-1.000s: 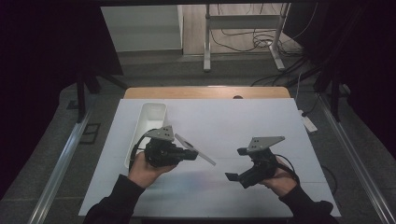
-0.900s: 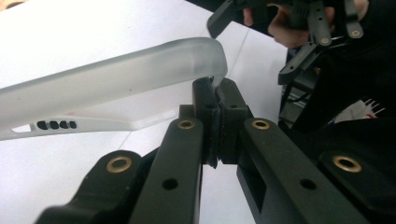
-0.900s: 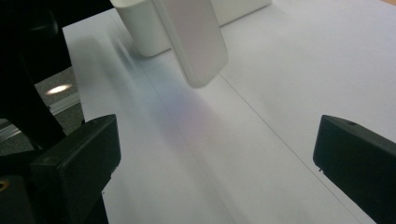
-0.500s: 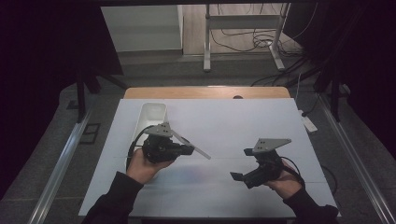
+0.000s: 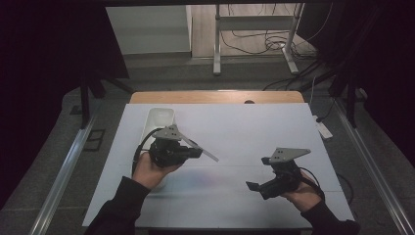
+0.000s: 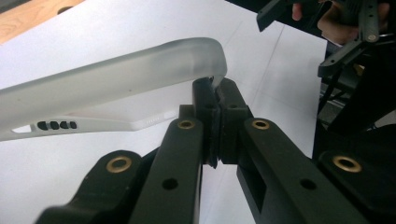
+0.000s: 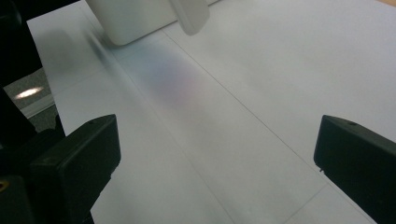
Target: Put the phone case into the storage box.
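A translucent, frosted phone case (image 6: 116, 79) hangs above the white table sheet (image 5: 254, 127). My left gripper (image 6: 215, 93) is shut on the case's thin edge near a corner. In the high view the case (image 5: 206, 153) sticks out to the right of the left gripper (image 5: 198, 152), which is level over the left half of the table. At the table's right front, my right gripper (image 5: 258, 175) points left, open, with nothing between its jaws. Seen from the right gripper (image 7: 215, 154), bare sheet lies between the jaws and a corner of the case (image 7: 191, 14) shows at the top.
A white oblong tray (image 5: 159, 120) stands at the back left of the sheet, just behind the left hand; its near end (image 7: 126, 18) also appears in the right gripper view. A strip of wooden tabletop (image 5: 215, 96) runs along the far edge. Floor cables and a metal stand lie beyond.
The left gripper has lifted slightly toward the tray with the case still in it. The right gripper has drifted a little to the right and stays open.
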Action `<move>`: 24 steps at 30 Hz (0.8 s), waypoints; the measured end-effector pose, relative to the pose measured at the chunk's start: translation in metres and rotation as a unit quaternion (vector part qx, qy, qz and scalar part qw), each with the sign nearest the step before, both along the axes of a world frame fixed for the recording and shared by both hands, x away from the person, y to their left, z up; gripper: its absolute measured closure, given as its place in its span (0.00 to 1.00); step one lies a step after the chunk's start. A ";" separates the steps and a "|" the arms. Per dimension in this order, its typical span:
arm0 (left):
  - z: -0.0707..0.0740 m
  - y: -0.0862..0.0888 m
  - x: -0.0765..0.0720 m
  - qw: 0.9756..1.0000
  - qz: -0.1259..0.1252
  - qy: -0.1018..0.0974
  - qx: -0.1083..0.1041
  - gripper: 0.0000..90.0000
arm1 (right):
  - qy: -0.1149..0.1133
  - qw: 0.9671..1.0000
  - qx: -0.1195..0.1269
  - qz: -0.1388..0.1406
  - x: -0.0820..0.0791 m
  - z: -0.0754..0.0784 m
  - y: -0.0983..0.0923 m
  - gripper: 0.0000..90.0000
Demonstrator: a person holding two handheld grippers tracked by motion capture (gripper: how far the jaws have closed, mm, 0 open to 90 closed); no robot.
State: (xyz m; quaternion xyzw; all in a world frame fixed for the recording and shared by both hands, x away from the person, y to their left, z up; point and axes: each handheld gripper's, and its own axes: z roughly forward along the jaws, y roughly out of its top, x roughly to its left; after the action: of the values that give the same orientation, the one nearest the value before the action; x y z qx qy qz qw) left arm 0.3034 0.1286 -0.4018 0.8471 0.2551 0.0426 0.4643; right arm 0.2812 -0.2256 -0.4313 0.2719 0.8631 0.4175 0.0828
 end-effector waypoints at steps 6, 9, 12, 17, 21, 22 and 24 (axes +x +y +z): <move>0.002 0.001 0.005 1.000 0.011 -0.005 0.003 0.98 | -0.004 1.000 -0.008 -0.014 -0.003 -0.002 -0.006 0.00; 0.002 0.002 0.006 1.000 0.016 -0.008 0.007 0.98 | -0.005 1.000 -0.010 -0.022 -0.004 -0.003 -0.010 0.00; 0.003 0.003 0.008 1.000 0.023 -0.009 0.007 0.98 | -0.008 0.999 -0.012 -0.029 -0.006 -0.004 -0.013 0.00; 0.003 0.005 0.011 0.999 0.030 -0.011 0.013 0.98 | -0.010 0.999 -0.015 -0.036 -0.008 -0.005 -0.019 0.00; 0.004 0.007 0.013 0.999 0.035 -0.014 0.015 0.98 | -0.012 0.999 -0.018 -0.047 -0.010 -0.005 -0.024 0.00; 0.004 0.007 0.013 0.999 0.036 -0.014 0.016 0.98 | -0.013 0.998 -0.020 -0.051 -0.011 -0.005 -0.025 0.00; 0.005 0.009 0.014 0.999 0.038 -0.015 0.015 0.98 | -0.016 0.998 -0.021 -0.060 -0.011 -0.006 -0.028 0.00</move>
State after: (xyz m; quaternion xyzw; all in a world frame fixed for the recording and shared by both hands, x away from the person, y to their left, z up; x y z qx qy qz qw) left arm 0.3172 0.1372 -0.3971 0.8430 0.2792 0.0770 0.4532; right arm 0.2699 -0.2540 -0.4369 0.3146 0.8524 0.3979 0.1274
